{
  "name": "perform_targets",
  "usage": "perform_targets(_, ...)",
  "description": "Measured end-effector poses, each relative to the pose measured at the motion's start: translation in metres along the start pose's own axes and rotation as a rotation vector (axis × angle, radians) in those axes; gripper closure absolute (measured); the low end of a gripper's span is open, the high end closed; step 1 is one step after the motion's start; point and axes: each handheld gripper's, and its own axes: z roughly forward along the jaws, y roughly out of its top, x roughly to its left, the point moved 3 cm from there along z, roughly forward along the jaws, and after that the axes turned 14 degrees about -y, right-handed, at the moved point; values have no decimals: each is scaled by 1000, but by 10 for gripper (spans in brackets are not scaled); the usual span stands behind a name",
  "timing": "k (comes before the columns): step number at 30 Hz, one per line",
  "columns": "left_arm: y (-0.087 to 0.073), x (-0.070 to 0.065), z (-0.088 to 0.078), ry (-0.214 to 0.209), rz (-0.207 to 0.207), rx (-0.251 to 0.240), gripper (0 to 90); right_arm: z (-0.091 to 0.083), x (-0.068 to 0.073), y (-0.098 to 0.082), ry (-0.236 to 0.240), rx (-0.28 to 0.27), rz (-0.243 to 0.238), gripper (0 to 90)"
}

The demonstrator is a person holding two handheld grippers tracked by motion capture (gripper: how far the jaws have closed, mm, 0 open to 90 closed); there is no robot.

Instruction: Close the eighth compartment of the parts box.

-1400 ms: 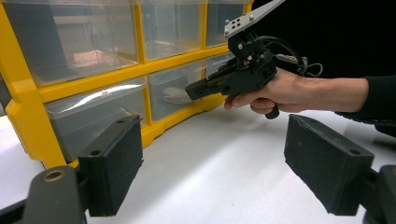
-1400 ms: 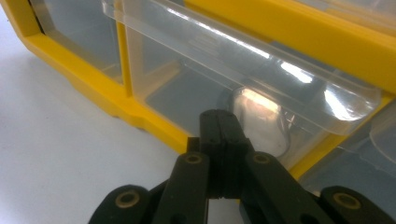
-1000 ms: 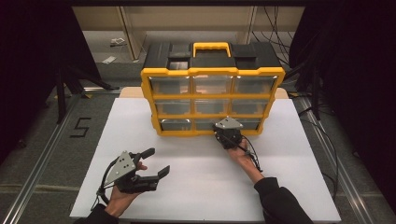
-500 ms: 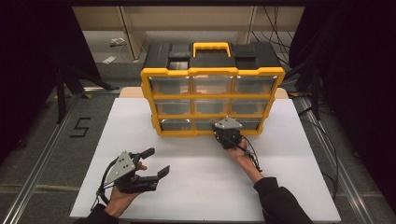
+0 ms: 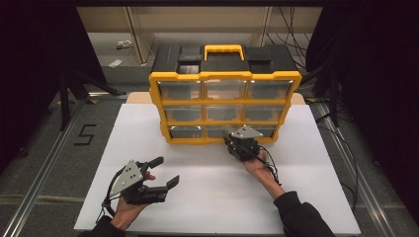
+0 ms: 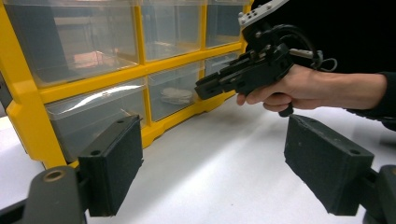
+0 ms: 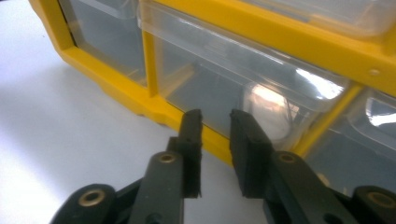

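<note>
white tabletop, dark room; right gripper fingers narrowly apart, just opening; left gripper fingers wide.

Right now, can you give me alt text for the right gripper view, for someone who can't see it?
The right tool, its two black jaws slightly apart after just opening with nothing between them, points at the bottom middle drawer of a yellow drawer cabinet on a white table. Through the clear drawer front, a pale object shows, too blurred to identify.

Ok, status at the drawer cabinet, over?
Right gripper jaws just opening, nothing between them, at bottom-middle drawer. Left gripper open, idle on table. Path clear.
</note>
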Motion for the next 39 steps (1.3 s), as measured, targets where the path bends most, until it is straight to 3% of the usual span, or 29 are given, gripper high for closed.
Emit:
perform_targets(17, 0, 0, 0, 0, 1, 0, 192, -43, 6, 8, 124, -61, 51, 436)
perform_targets(27, 0, 0, 0, 0, 2, 0, 192, -66, 8, 11, 159, -117, 79, 372)
perform_targets(39, 0, 0, 0, -1, 1, 1, 192, -82, 8, 10, 168, -157, 97, 322)
